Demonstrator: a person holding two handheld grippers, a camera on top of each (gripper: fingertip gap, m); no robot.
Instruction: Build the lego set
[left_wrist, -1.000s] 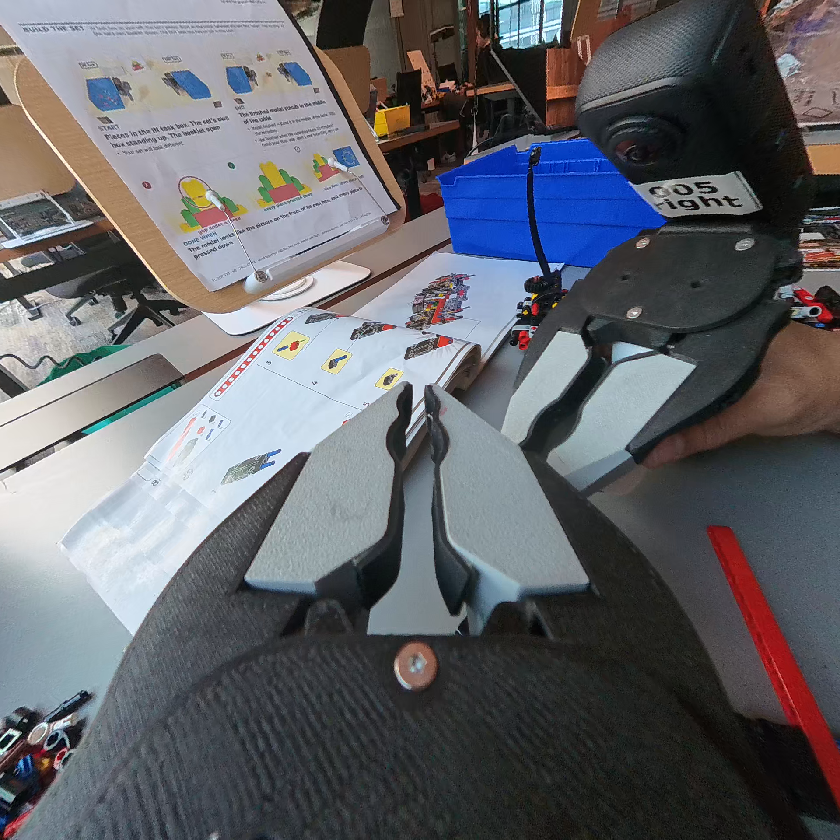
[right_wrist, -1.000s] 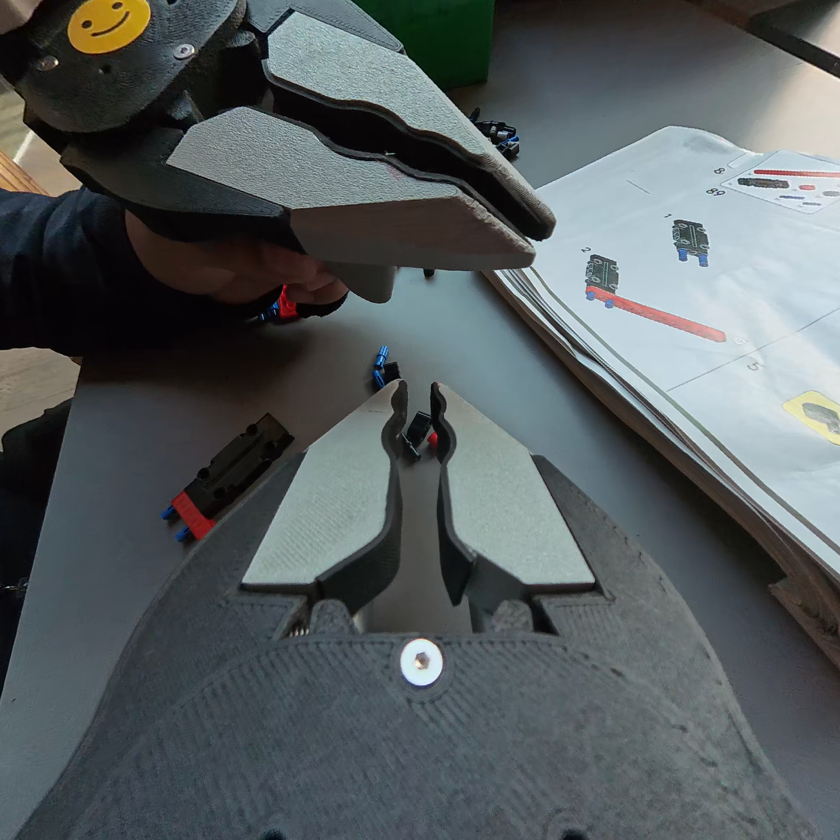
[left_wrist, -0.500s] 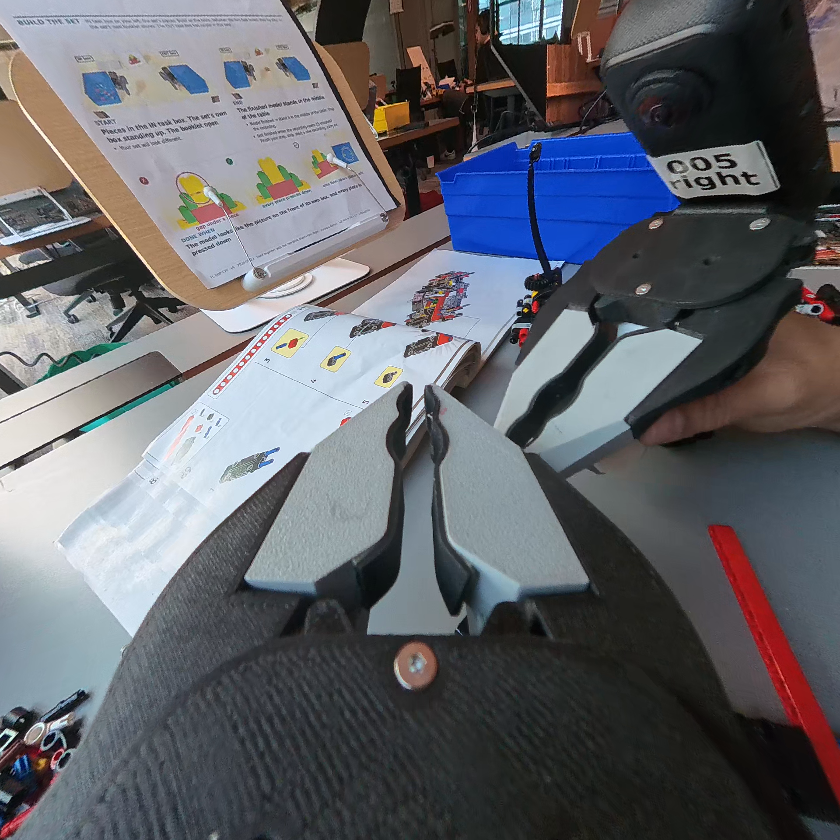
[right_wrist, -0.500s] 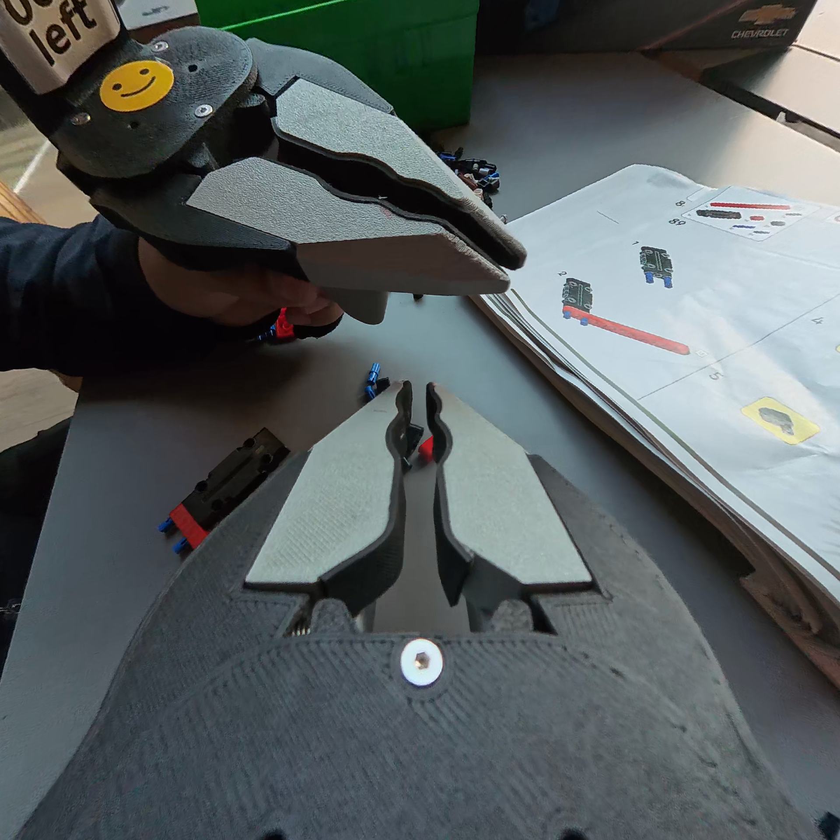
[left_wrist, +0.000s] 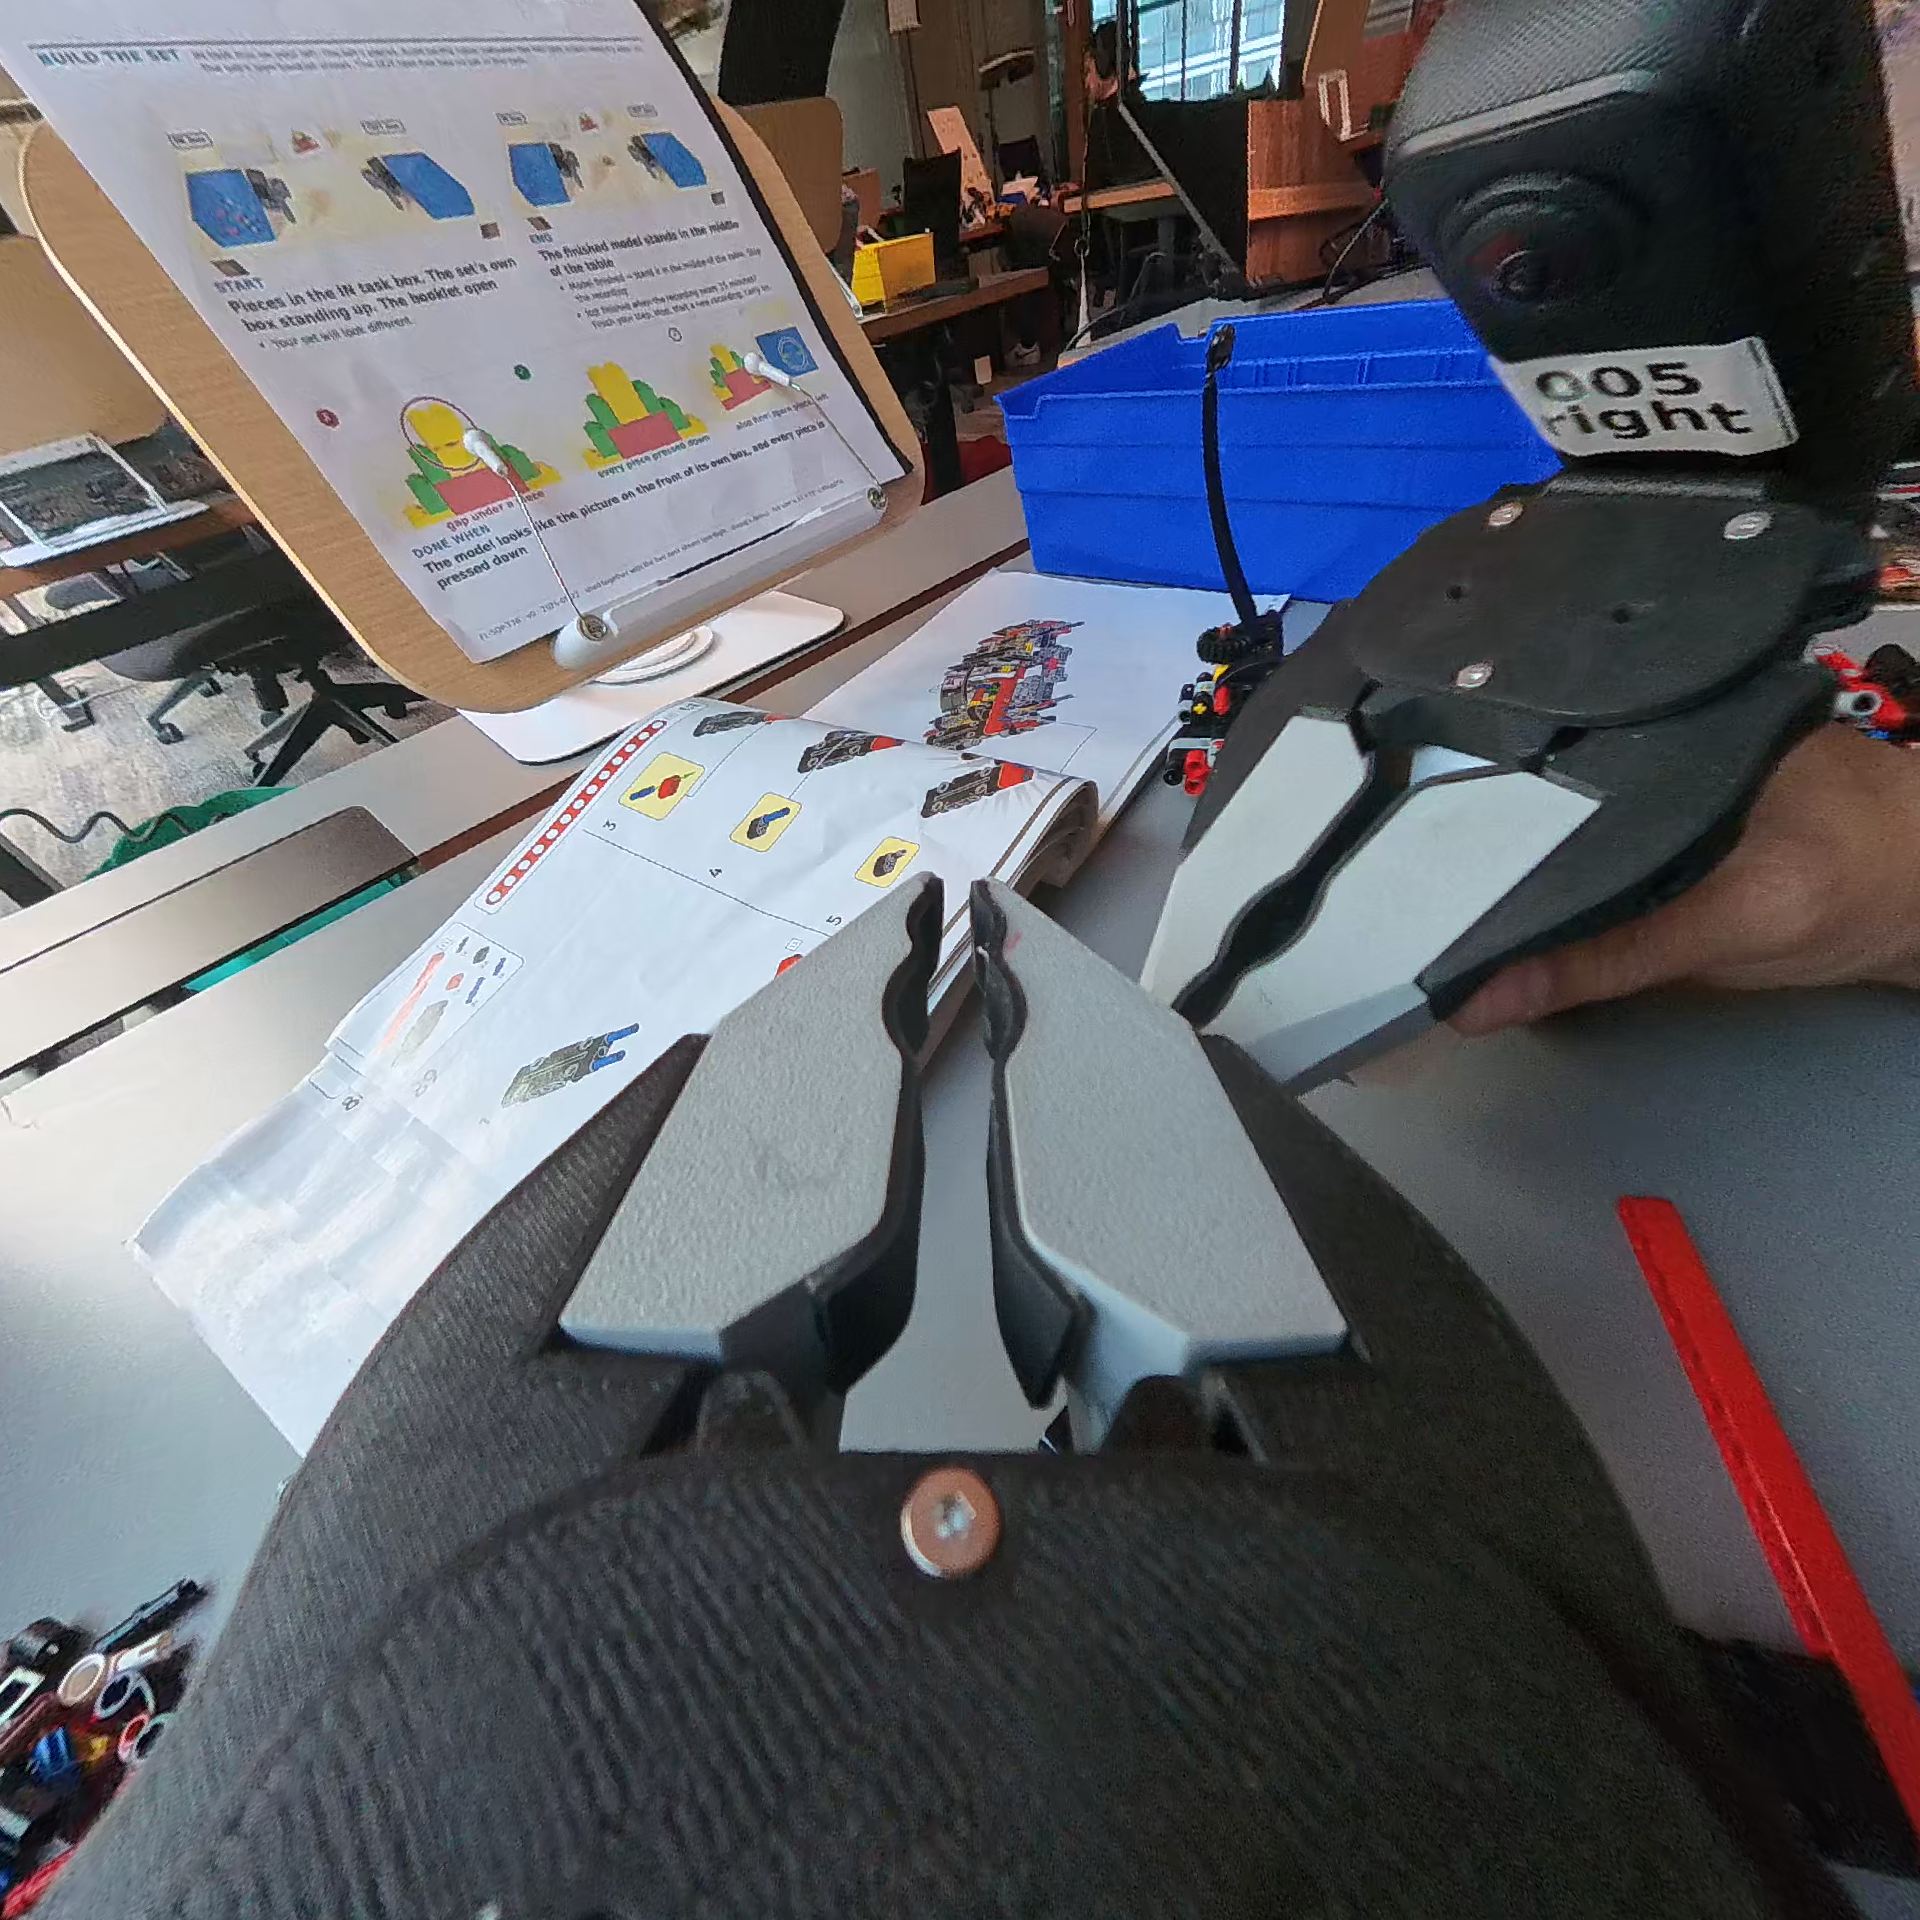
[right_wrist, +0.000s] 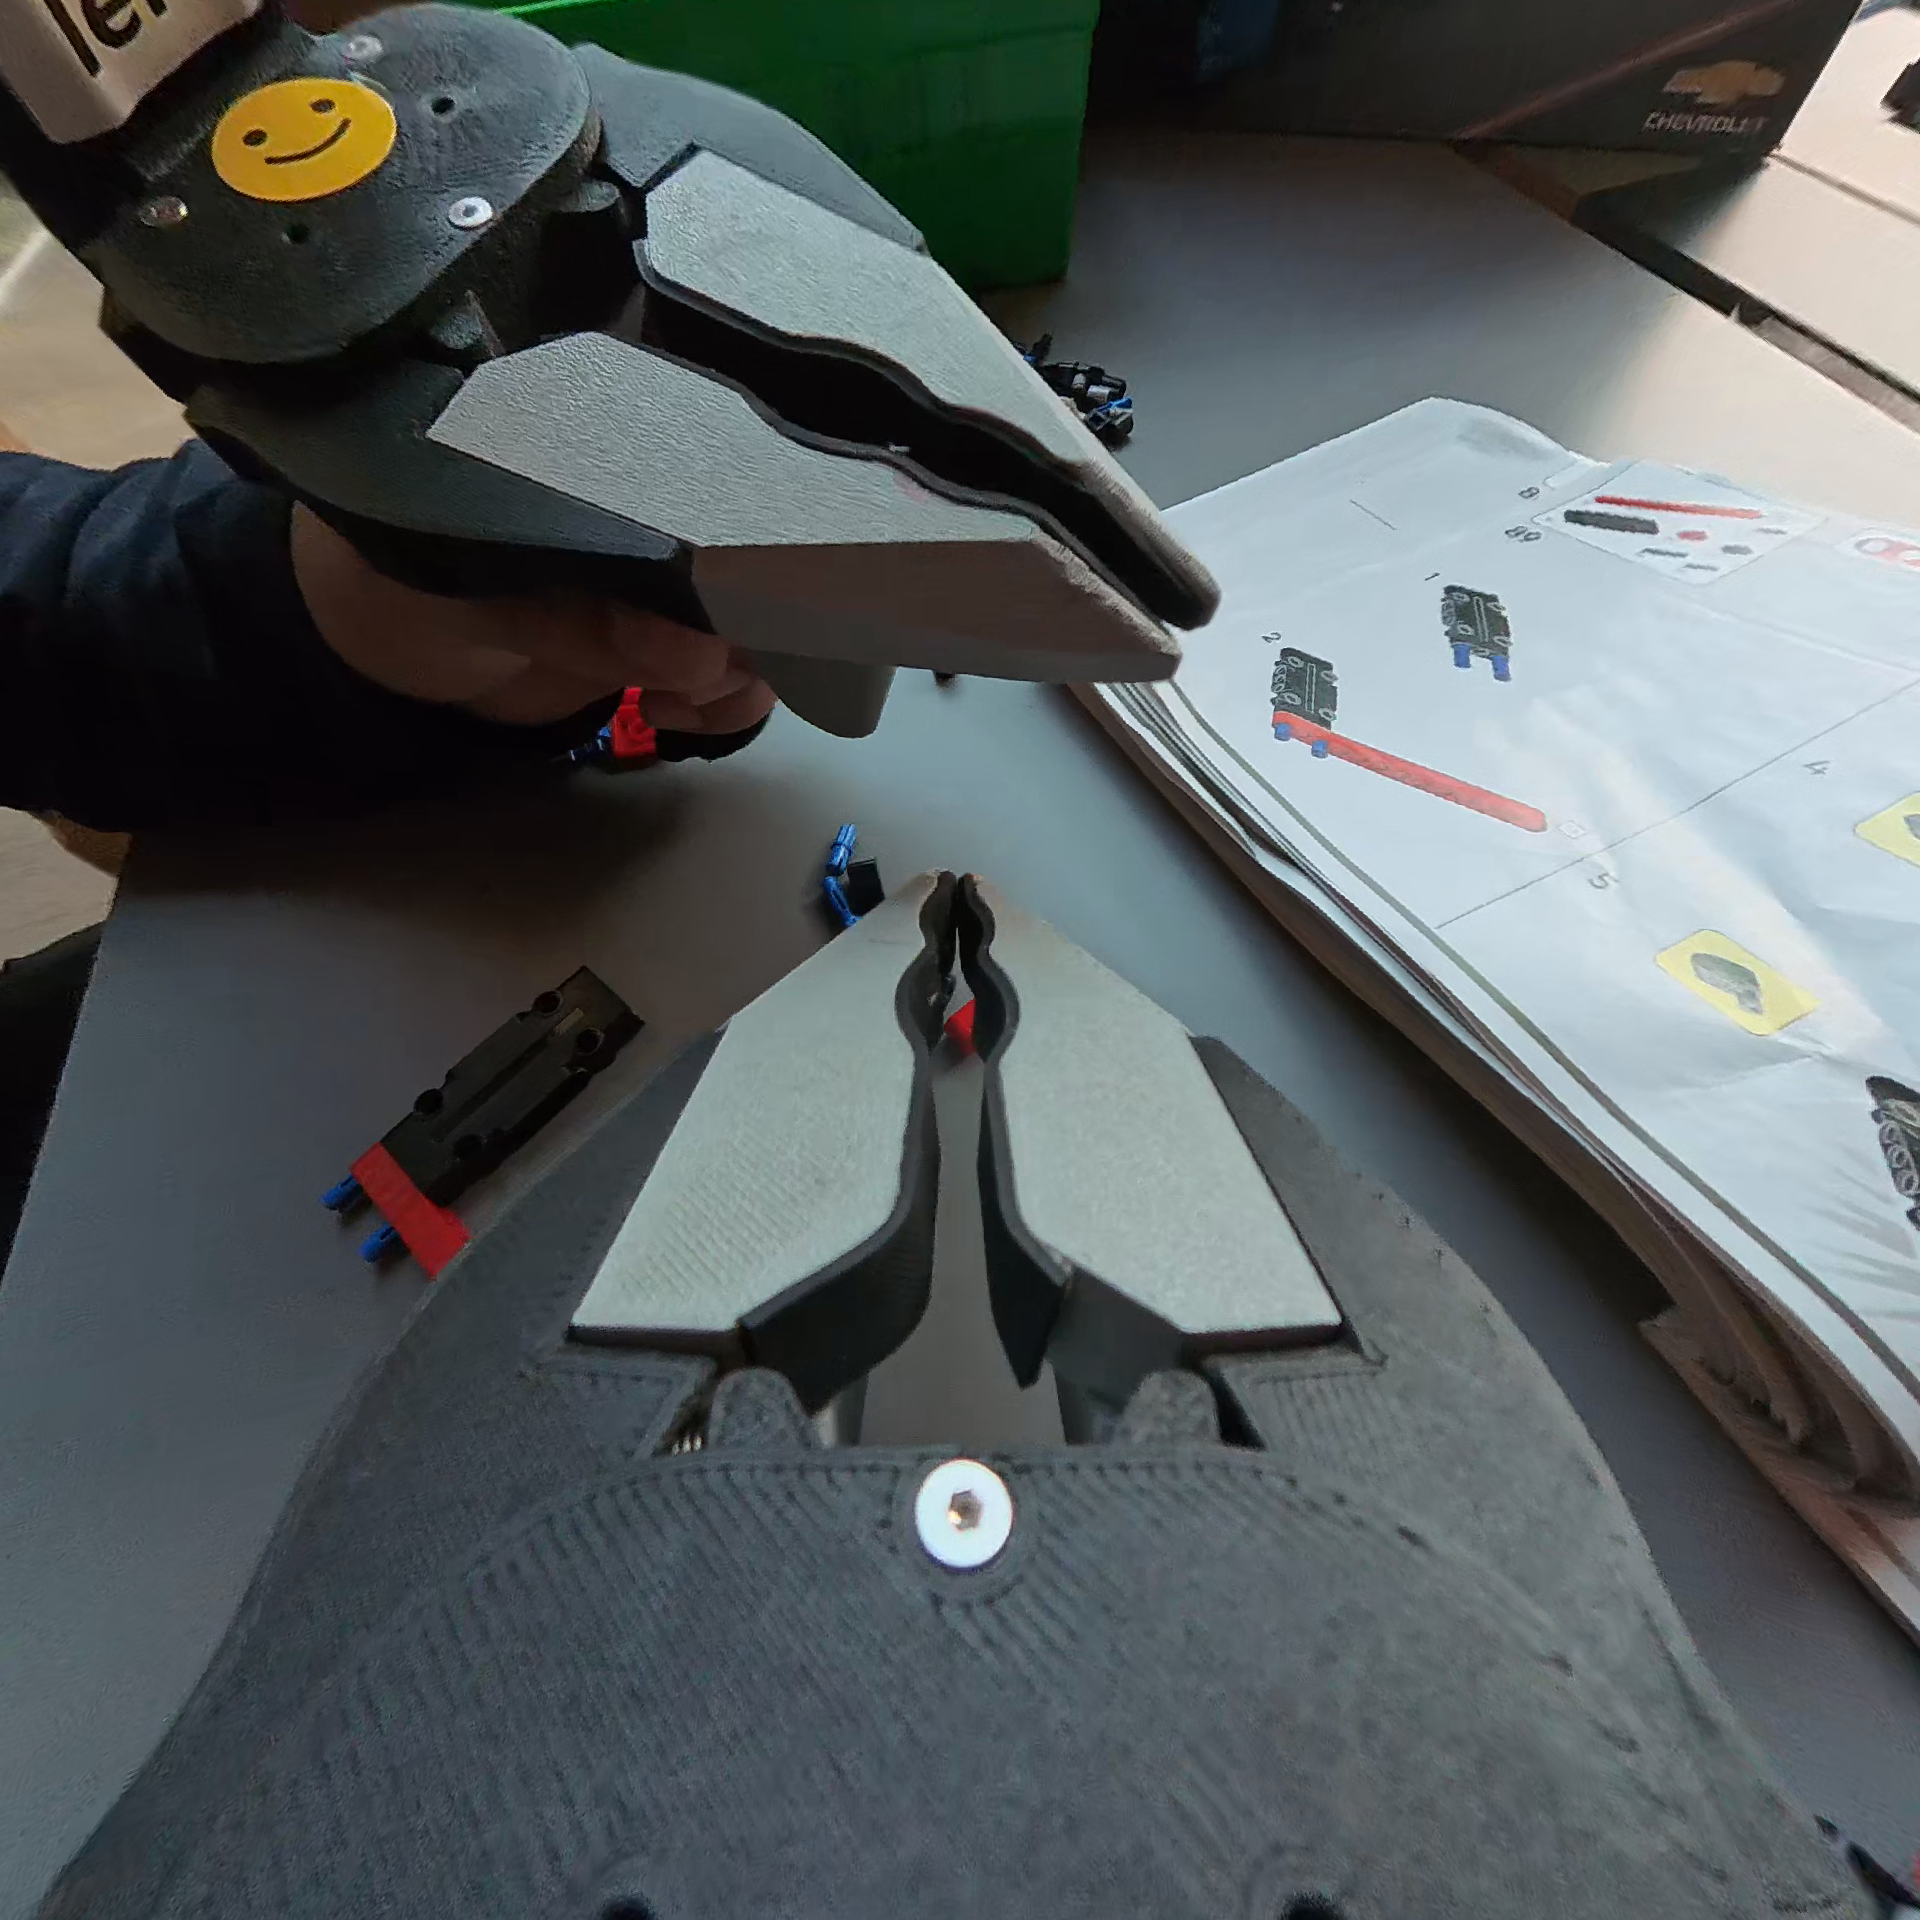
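Red piece (right_wrist: 961, 1023), small, shows in the hollow behind the tips of the right gripper (right_wrist: 956, 883), low over the grey table (right_wrist: 1195, 312). The jaws are clenched, tips meeting. Whether the pads clamp the piece or it lies beneath them cannot be told.

Two blue pins (right_wrist: 844, 878) lie just left of the tips. A black block with a red end (right_wrist: 488, 1112) lies farther left, and an open booklet (right_wrist: 1558, 727) to the right. The left gripper (left_wrist: 956, 894) hangs above the booklet's edge, its jaws drawn to a narrow slit with nothing between them. A red beam (left_wrist: 1766, 1455) lies to its right, and a blue bin (left_wrist: 1247, 447) stands beyond.

A second earlier the right jaws stood apart around the piece. The left slit is unchanged.
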